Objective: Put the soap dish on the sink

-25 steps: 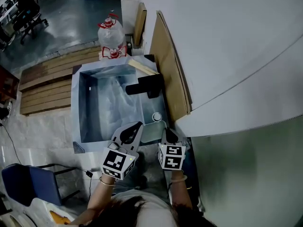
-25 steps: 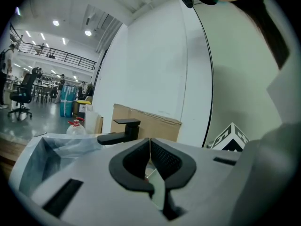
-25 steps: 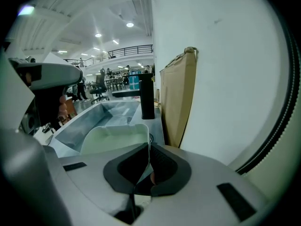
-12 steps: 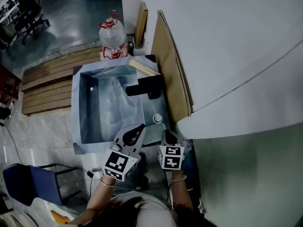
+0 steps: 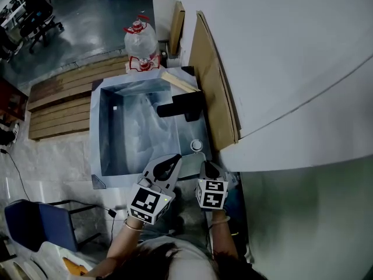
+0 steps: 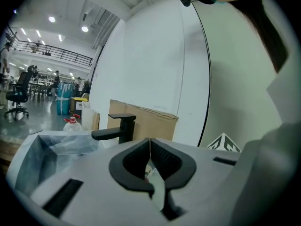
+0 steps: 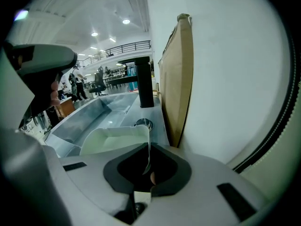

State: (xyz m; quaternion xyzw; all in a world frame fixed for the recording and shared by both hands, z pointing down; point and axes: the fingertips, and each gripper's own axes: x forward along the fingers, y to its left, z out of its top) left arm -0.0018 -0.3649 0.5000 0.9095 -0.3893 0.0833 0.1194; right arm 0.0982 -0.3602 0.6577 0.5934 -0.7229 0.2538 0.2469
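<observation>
Soap dish [image 5: 187, 165] at sink [image 5: 95, 134] near corner (faucet [image 5: 180, 105] behind it).

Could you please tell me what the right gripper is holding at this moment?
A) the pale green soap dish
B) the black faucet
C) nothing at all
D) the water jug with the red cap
A: in the right gripper view, the right gripper has its jaws closed on the thin rim of the pale green soap dish, held over the near end of the sink.
</observation>
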